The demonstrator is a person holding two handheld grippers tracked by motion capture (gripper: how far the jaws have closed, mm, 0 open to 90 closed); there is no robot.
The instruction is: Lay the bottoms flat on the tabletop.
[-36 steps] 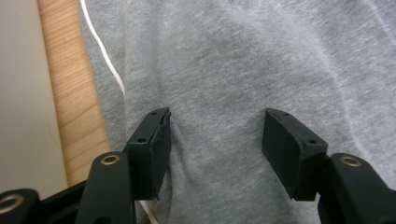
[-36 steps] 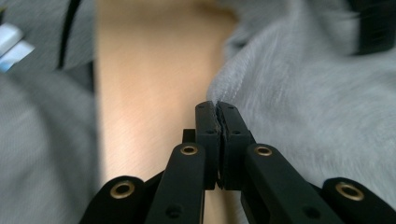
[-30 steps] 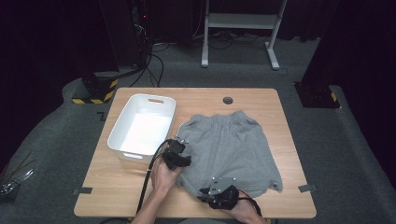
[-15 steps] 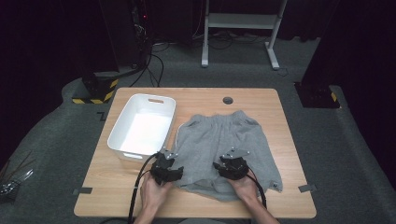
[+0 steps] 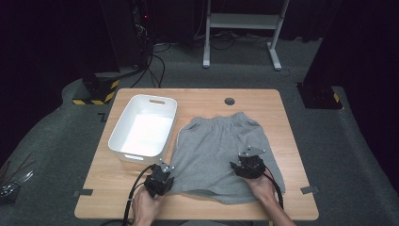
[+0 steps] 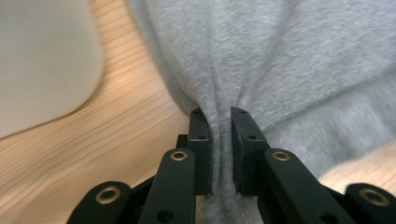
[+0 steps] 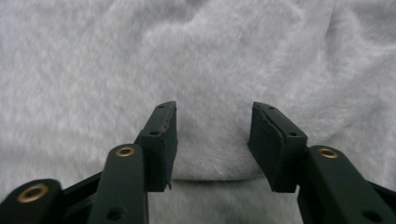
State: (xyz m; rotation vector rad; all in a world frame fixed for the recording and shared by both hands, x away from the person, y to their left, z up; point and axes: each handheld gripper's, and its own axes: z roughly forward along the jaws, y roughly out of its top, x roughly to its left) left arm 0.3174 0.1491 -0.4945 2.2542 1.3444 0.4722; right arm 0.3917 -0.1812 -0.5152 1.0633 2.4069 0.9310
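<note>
Left gripper just clamped the shorts' near-left hem; right one poised over the cloth, not yet gripping.

Since a second ago you've spread your hands: the left gripper [image 5: 159, 179] went to the near-left corner of the grey shorts [image 5: 221, 150], the right gripper [image 5: 248, 165] out onto the right leg. Left jaws have just been closing and now pinch a fold of fabric, cloth bunched between the pads [image 6: 200, 140]. Right jaws have just been opening; they stand about half apart, fabric under them, none caught. The shorts lie flat mid-table, waistband far, just right of the white bin [image 5: 143, 127]. One corner secured; likely a fold or lift once the right closes.
</note>
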